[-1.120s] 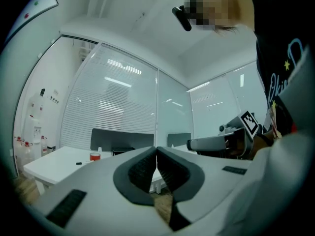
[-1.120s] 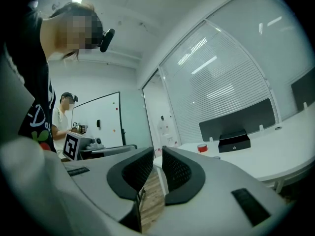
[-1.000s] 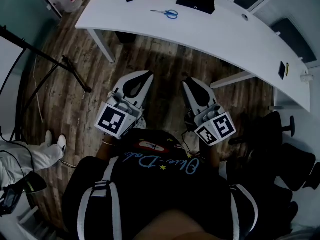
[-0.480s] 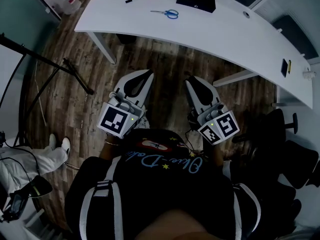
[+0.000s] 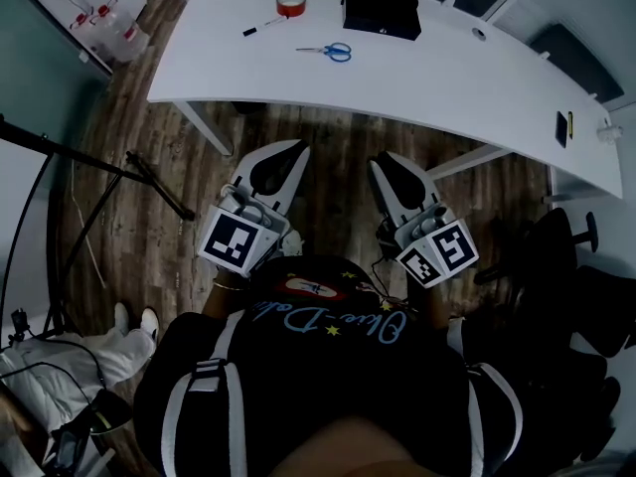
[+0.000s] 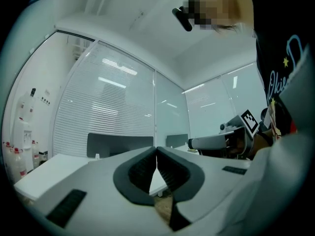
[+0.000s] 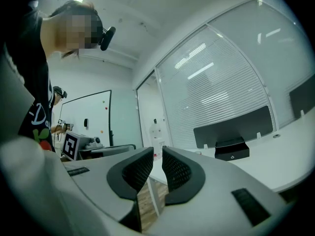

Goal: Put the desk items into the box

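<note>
The desk [image 5: 447,78] is the reference for everything here. On its far edge stands the black box [image 5: 383,3]. The tape [image 5: 290,4] lies just beside the box towards the desk's left end, and the marker [image 5: 260,26] lies a little nearer that end. The scissors [image 5: 336,53] lie in front of the box, closer to the near edge. A small dark thing [image 5: 562,127] lies near the desk's right end, too small to name. All the items are out on the open top, well apart, so each can probably be picked up singly.

Both tools are held on the near side of the desk, over the floor and short of its edge, pointing level at it. This looks like a carrying pose for the approach. The left gripper [image 5: 296,148] has its jaws together and is empty. The right gripper [image 5: 384,160] shows a narrow slit between its jaws with nothing in it. Nothing is packed yet, as far as the box's dark inside lets me judge.
</note>
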{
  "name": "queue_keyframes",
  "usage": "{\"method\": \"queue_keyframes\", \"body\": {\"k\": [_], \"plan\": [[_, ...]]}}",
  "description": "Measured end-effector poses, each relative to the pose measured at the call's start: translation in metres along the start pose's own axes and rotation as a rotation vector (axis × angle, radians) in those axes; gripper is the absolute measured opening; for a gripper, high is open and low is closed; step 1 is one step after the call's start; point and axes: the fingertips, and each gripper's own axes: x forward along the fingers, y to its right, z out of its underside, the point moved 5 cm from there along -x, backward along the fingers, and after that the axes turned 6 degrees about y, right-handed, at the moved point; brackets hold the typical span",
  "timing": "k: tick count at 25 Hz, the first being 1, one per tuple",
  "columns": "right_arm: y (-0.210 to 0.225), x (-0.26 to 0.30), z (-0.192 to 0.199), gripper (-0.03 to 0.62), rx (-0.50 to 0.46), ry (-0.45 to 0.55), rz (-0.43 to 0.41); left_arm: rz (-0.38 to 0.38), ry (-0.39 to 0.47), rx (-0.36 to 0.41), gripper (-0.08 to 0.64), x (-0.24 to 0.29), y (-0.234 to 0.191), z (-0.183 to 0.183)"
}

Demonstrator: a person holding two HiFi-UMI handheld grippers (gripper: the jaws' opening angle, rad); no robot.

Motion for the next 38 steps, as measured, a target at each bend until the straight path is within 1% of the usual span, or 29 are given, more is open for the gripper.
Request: {"method": "queue_keyframes", "body": {"k": [4, 9, 15, 18, 21, 25, 29, 32, 38], "plan": [[-0.002, 0.021, 0.002, 0.040, -0.011, 0.009, 0.027, 0.039, -0.009, -0.002, -0.001, 0.001, -0.024, 0.000], [-0.006, 0.037, 0.008, 0.040, -0.025, -0.002, 0.068, 0.087, -0.026, -0.002, 0.000, 0.000, -0.045, 0.004], [-0.003, 0.042, 0.011, 0.040, -0.037, -0.028, 0.100, 0.114, -0.009, -0.061, 0.000, 0.007, -0.054, 0.011], [0.000, 0.047, 0.012, 0.040, -0.033, -0.032, 0.093, 0.117, -0.011, -0.051, 0.000, 0.011, -0.056, 0.013], [0.008, 0.054, 0.013, 0.040, -0.026, -0.033, 0.077, 0.090, -0.016, -0.036, 0.000, 0.014, -0.062, 0.013], [0.025, 0.075, 0.015, 0.039, -0.011, -0.028, 0.031, 0.029, -0.030, -0.030, 0.000, 0.016, -0.078, 0.014], [0.038, 0.104, 0.019, 0.039, 0.014, -0.027, -0.028, -0.027, -0.007, -0.018, 0.000, 0.022, -0.097, 0.011], [0.048, 0.120, 0.019, 0.040, 0.024, -0.035, -0.058, -0.053, -0.026, -0.020, 0.000, 0.032, -0.108, 0.013], [0.082, 0.143, 0.017, 0.040, 0.045, -0.036, -0.090, -0.084, -0.054, 0.006, 0.000, 0.063, -0.126, 0.016]]}}
